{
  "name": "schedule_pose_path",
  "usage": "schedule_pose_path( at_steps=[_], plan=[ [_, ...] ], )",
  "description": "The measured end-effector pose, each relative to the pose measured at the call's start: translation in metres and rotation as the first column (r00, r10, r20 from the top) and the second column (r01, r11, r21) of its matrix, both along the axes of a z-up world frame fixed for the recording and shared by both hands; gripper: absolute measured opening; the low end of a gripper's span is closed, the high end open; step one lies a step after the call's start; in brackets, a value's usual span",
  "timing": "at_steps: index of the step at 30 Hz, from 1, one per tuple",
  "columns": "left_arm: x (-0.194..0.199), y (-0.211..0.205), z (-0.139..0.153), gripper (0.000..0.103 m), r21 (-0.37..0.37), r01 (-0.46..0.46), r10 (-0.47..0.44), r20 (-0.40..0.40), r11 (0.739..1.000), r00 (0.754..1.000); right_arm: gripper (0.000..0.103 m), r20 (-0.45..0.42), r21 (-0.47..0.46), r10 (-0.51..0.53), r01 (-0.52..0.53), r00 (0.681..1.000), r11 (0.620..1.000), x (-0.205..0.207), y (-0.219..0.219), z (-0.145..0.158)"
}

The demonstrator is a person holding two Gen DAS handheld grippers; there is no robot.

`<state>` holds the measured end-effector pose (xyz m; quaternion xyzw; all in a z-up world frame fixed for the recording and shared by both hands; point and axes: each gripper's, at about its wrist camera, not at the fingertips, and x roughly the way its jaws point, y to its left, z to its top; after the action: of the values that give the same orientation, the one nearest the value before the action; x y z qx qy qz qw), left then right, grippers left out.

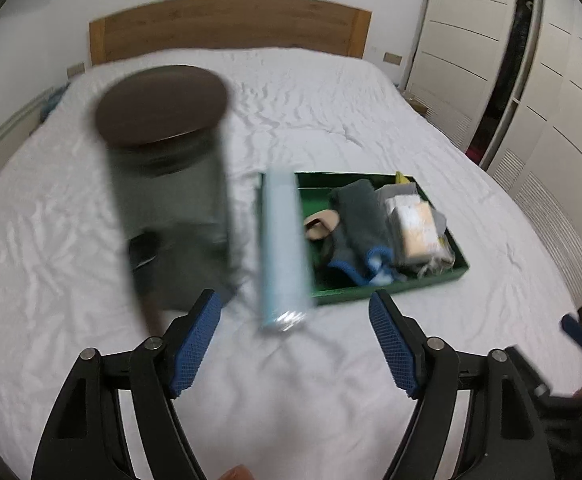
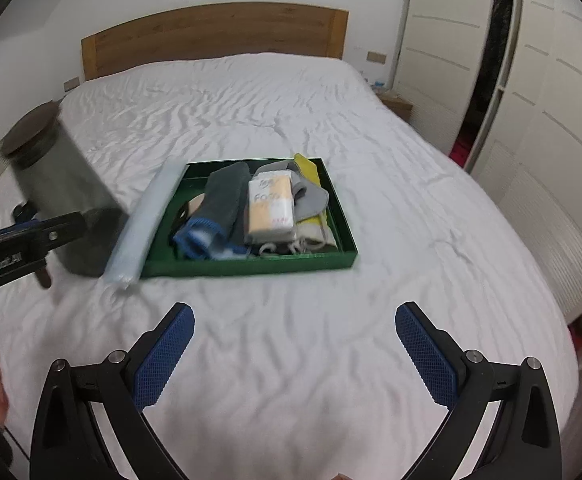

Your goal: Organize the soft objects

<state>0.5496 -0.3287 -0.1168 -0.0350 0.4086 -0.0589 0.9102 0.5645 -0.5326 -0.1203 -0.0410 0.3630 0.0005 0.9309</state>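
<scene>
while both my grippers hang with fingers wide and empty, left gripper [image 1: 295, 344] nearest the light-blue packet [image 1: 283, 248] lying just outside the green tray [image 2: 251, 266] of soft goods, i fear clipping the tall lidded jar [image 1: 167, 184] beside it and toppling it onto the bed [image 2: 291, 100]; right gripper [image 2: 295, 356] hangs short of the tray.

Motion blur smears the dark jar [image 1: 163, 184] and pale blue tube [image 1: 285, 248]; contents unreadable
</scene>
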Motion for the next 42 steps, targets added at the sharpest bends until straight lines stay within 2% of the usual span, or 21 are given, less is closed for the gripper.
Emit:
schedule_pose_path(
  at_steps=[2,5,10,14,17,21,27,32,36,42],
  plan=[
    [-0.021,0.019,-0.002,0.081,-0.013,0.008,-0.007,0.017,1.000,1.000,0.103,0.014,0.001,-0.014,0.014,1.000,1.000,-0.023,0.013,-0.001],
    [-0.055,0.049,-0.012,0.082,-0.040,0.057,-0.056,0.044,0.998,0.997,0.103,0.060,-0.017,-0.036,0.038,0.998,0.999,-0.062,0.045,-0.006],
    [-0.102,0.091,-0.031,0.085,-0.014,0.095,-0.093,0.118,0.995,0.989,0.103,0.130,-0.003,-0.055,0.055,0.990,0.998,-0.112,0.095,-0.024],
    [-0.126,0.119,-0.044,0.085,-0.020,0.100,-0.097,0.139,0.995,0.986,0.103,0.173,-0.013,-0.086,0.090,0.981,0.996,-0.145,0.122,-0.040],
    [-0.142,0.132,-0.052,0.085,-0.023,0.106,-0.102,0.135,0.994,0.986,0.103,0.195,-0.023,-0.101,0.107,0.976,0.994,-0.162,0.138,-0.051],
    [-0.165,0.142,-0.058,0.085,0.007,0.104,-0.103,0.169,0.995,0.980,0.103,0.210,-0.027,-0.106,0.114,0.972,0.993,-0.175,0.154,-0.061],
    [-0.186,0.160,-0.068,0.085,0.001,0.088,-0.087,0.159,0.996,0.983,0.103,0.220,-0.035,-0.070,0.079,0.973,0.996,-0.184,0.174,-0.065],
    [-0.194,0.168,-0.065,0.085,0.034,0.060,-0.065,0.156,0.998,0.986,0.103,0.202,-0.016,-0.054,0.058,0.978,0.998,-0.190,0.181,-0.064],
    [-0.207,0.171,-0.051,0.085,0.045,0.063,-0.069,0.145,0.997,0.987,0.103,0.172,-0.034,-0.034,0.040,0.985,0.999,-0.205,0.185,-0.047],
    [-0.242,0.179,-0.031,0.085,-0.007,0.067,-0.066,0.091,0.998,0.994,0.103,0.161,-0.044,0.006,0.001,0.987,0.999,-0.253,0.193,-0.010]
  ],
)
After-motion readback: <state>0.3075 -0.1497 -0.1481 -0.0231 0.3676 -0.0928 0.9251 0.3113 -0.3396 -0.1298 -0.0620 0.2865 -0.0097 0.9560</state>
